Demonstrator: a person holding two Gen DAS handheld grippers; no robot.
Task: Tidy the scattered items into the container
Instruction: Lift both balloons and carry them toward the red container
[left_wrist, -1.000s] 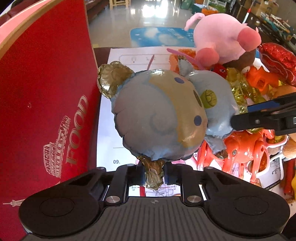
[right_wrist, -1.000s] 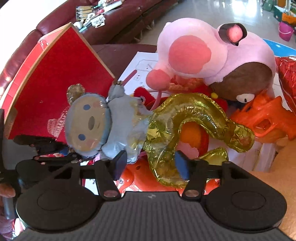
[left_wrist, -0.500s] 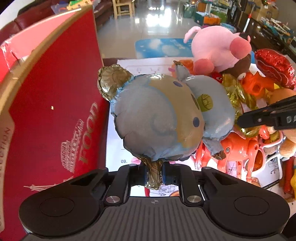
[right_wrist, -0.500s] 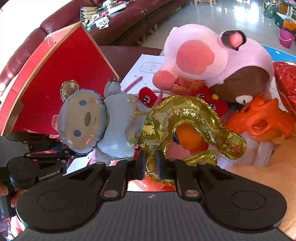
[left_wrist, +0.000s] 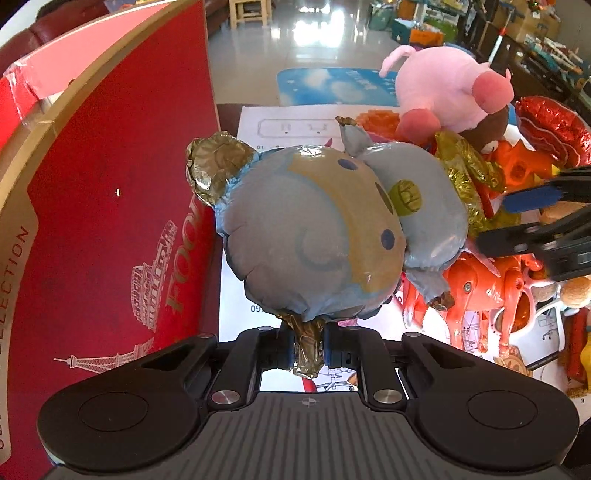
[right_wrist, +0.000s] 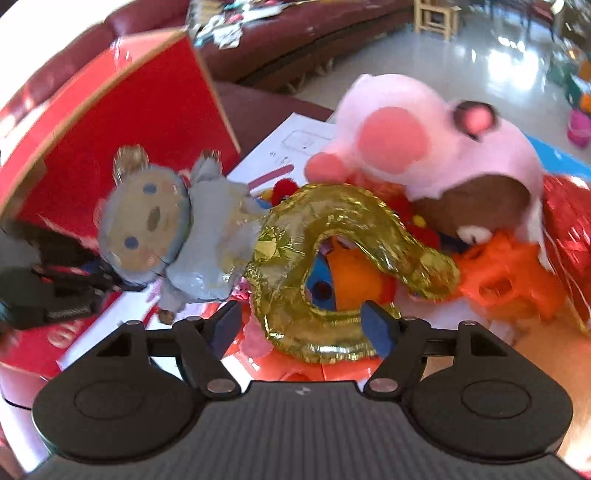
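Observation:
A blue foil balloon doll hangs beside the tall red box, and my left gripper is shut on the crinkled gold tab at its bottom. In the right wrist view the same doll faces me, with the red box behind it. My right gripper hovers over the toy pile and its jaws are opening. The lower loop of a gold foil balloon lies between the blue pads, which do not press on it. The right gripper also reaches in from the right edge of the left wrist view.
A pink plush pig lies on a brown plush toy at the back. Orange plastic toys, a red foil balloon and white instruction sheets crowd the surface to the right of the box. A maroon sofa stands behind.
The right gripper closed onto the gold balloon half a second ago and has since opened wide again, rolling a little. The left gripper has kept its grip on the blue doll.

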